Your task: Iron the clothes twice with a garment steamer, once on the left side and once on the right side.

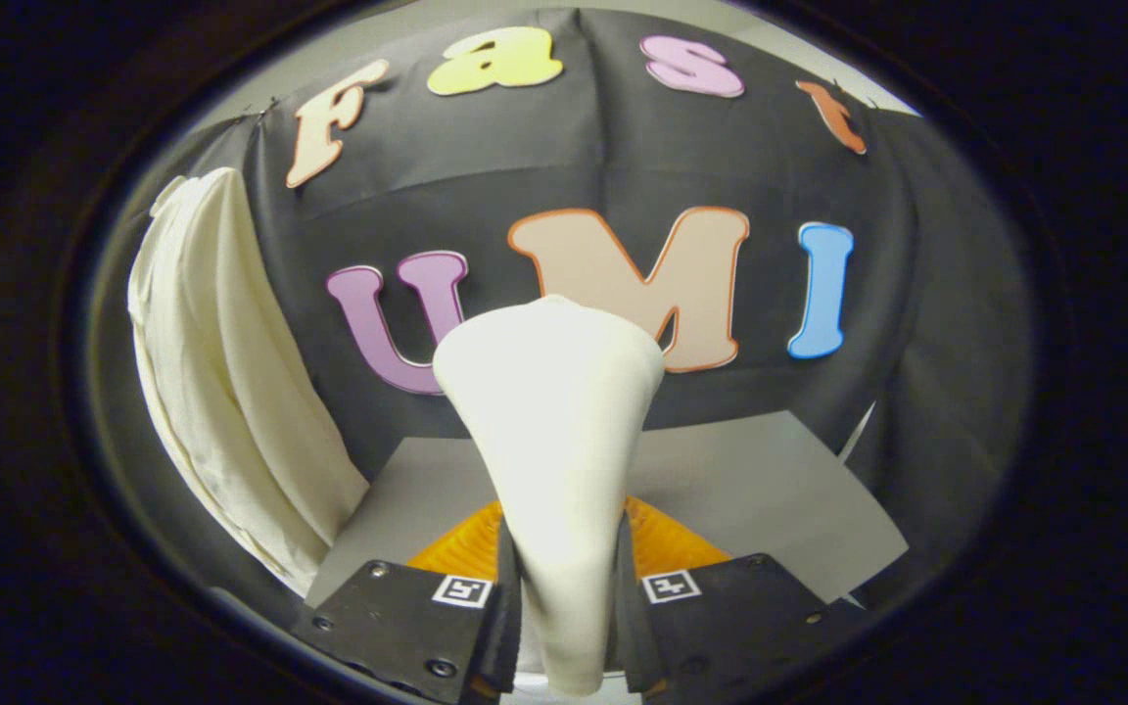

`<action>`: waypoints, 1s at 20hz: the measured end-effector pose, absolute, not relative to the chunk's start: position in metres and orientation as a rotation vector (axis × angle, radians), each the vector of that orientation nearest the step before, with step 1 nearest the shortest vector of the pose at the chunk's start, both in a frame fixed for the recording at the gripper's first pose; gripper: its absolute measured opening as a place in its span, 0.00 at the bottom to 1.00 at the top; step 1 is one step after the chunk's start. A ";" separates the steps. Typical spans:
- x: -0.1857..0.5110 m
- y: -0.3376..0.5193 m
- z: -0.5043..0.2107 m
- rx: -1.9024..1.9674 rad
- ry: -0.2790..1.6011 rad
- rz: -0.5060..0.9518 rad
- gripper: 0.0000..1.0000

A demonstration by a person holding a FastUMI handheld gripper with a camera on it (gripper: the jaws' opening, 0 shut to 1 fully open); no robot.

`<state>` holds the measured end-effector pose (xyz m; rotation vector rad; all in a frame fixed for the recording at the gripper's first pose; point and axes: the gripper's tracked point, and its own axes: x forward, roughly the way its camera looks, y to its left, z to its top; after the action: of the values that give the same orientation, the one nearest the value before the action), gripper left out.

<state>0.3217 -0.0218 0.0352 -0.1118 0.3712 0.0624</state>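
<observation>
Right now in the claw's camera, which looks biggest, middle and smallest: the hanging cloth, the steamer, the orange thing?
1. Hanging cloth
2. Steamer, in the shut claw; its nearness to the camera makes this unsure
3. Orange thing, partly hidden

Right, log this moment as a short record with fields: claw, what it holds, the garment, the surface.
claw: claw shut on the steamer, both fingers pressing its handle
steamer: white garment steamer standing up between the fingers, its wide head beyond them
steamer base: orange part showing just behind the fingers, either side of the handle
garment: cream cloth hanging to the left of the steamer, apart from its head
surface: grey tabletop beyond the fingers
task state: steamer head not touching the cloth
</observation>
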 end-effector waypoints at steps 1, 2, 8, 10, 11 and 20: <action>0.316 -0.020 0.040 -0.118 0.361 0.050 0.41; 0.311 -0.015 0.043 -0.122 0.347 0.047 0.41; 0.281 0.005 0.041 -0.129 0.333 -0.028 0.41; 0.271 0.024 0.046 -0.105 0.308 -0.013 0.41; 0.257 0.042 0.048 -0.100 0.297 -0.008 0.41; 0.214 0.199 0.069 -0.121 0.211 0.065 0.41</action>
<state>0.2143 0.1990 0.0685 -0.1206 0.2109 0.0654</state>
